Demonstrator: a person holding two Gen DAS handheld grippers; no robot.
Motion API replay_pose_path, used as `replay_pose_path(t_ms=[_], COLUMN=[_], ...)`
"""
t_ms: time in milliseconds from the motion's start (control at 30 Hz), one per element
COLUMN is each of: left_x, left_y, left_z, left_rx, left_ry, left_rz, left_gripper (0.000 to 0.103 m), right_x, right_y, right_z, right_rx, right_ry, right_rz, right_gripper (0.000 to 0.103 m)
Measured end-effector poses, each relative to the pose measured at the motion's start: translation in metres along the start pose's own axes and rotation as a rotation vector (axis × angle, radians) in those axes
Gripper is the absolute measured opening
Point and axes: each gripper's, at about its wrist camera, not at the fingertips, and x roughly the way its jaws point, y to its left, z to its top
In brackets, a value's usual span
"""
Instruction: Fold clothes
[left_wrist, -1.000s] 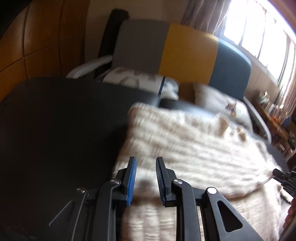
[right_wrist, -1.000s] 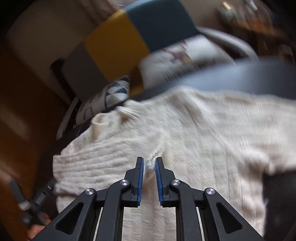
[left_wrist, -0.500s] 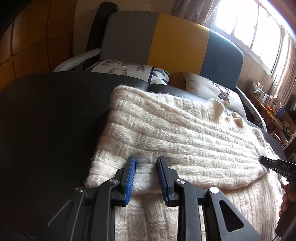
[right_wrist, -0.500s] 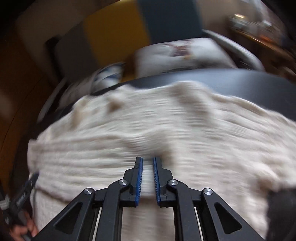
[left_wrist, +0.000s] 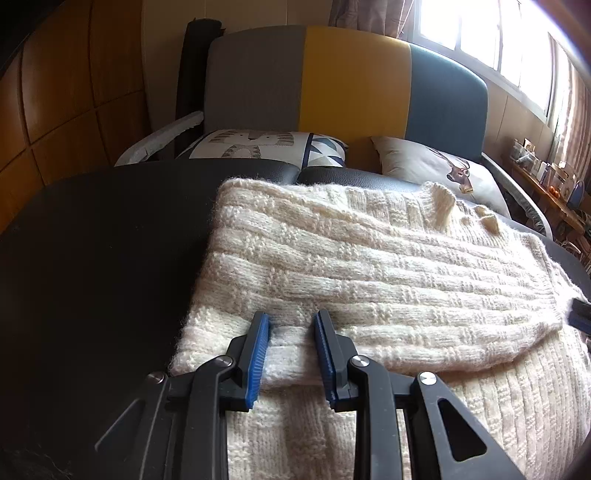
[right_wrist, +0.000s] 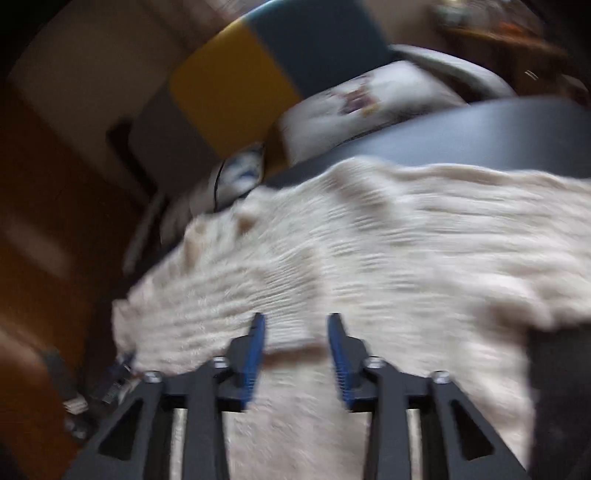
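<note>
A cream knitted sweater (left_wrist: 369, 266) lies on the black padded surface (left_wrist: 92, 258), its top part folded down over the lower part. My left gripper (left_wrist: 291, 325) rests at the left end of the folded edge, open, with the edge lying loosely between its blue pads. In the blurred right wrist view the sweater (right_wrist: 369, 258) fills the middle. There my right gripper (right_wrist: 295, 328) is open over the folded edge, its fingers wide apart. At the right border of the left wrist view, the right gripper's tip (left_wrist: 581, 314) just shows.
Behind the surface stands a grey, yellow and teal sofa back (left_wrist: 351, 81) with printed cushions (left_wrist: 258, 144). Wood panelling (left_wrist: 55, 92) covers the left wall. Under the bright window, a cluttered shelf (left_wrist: 546, 181) runs along the right.
The top of the sweater has been carried over and laid on the lower part. My right gripper, shut on the knit a second ago, has opened wide. The left fingers have parted slightly.
</note>
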Motion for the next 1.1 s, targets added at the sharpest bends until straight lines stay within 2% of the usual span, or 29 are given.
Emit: replay_pose_path(t_ms=[33, 200, 333, 500, 533, 600, 767, 867, 967, 1100], left_x=[0.0, 0.002, 0.002, 0.002, 0.002, 0.002, 0.002, 0.002, 0.003, 0.003], left_y=[-0.001, -0.003, -0.006, -0.009, -0.009, -0.009, -0.012, -0.012, -0.011, -0.009], left_z=[0.0, 0.001, 0.002, 0.002, 0.002, 0.002, 0.002, 0.002, 0.002, 0.002], left_rx=[0.004, 0.015, 0.026, 0.043, 0.045, 0.049, 0.062, 0.062, 0.06, 0.055], left_ry=[0.0, -0.002, -0.004, -0.005, -0.005, -0.005, -0.006, -0.006, -0.005, -0.005], left_rz=[0.004, 0.019, 0.035, 0.057, 0.059, 0.064, 0.078, 0.079, 0.075, 0.069], left_gripper=[0.026, 0.026, 0.027, 0.028, 0.028, 0.028, 0.028, 0.028, 0.028, 0.028], right_x=[-0.016, -0.107, -0.175, -0.226, -0.23, -0.238, -0.231, -0.216, -0.201, -0.203], right_y=[-0.018, -0.125, -0.227, -0.323, -0.333, -0.351, -0.363, -0.36, -0.359, -0.357], right_z=[0.002, 0.01, 0.0, -0.021, -0.022, -0.022, 0.0, 0.014, 0.022, 0.02], right_rx=[0.03, 0.206, 0.453, 0.725, 0.761, 0.825, 0.851, 0.852, 0.84, 0.828], right_ry=[-0.025, -0.157, -0.253, -0.371, -0.396, -0.443, -0.487, -0.488, -0.461, -0.453], right_rz=[-0.022, -0.147, -0.241, -0.234, -0.209, -0.167, -0.185, -0.205, -0.222, -0.213], right_gripper=[0.05, 0.05, 0.057, 0.056, 0.052, 0.052, 0.049, 0.038, 0.009, 0.007])
